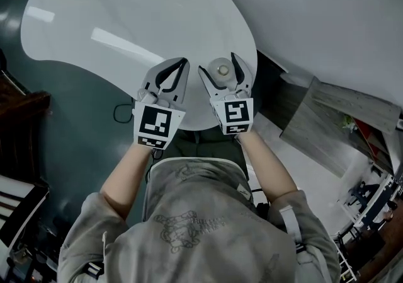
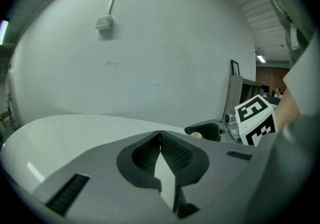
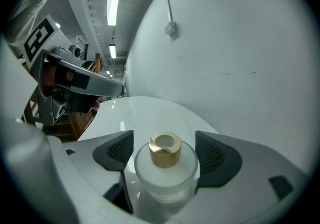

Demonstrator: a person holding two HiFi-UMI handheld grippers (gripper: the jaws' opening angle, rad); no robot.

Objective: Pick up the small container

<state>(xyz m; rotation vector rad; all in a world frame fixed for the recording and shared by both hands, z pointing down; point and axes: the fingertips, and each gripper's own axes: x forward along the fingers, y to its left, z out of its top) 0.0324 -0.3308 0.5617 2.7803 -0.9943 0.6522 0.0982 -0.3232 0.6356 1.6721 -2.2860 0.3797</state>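
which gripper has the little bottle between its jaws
The right gripper: its open jaws straddle the frosted gold-capped bottle; the left gripper is shut and empty.

Small container [image 1: 222, 69] upright on white table [image 1: 126, 11], close to its near right edge, between spread jaws of right gripper [image 1: 218, 65]. Left gripper [image 1: 183, 62] just beside, jaws together, over same edge. Dark floor [image 1: 75, 124] past table's left edge.

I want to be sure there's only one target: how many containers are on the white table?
1. The small container stands by the table edge nearest the person, between the right gripper's open jaws. That gripper may hide a bit of tabletop.
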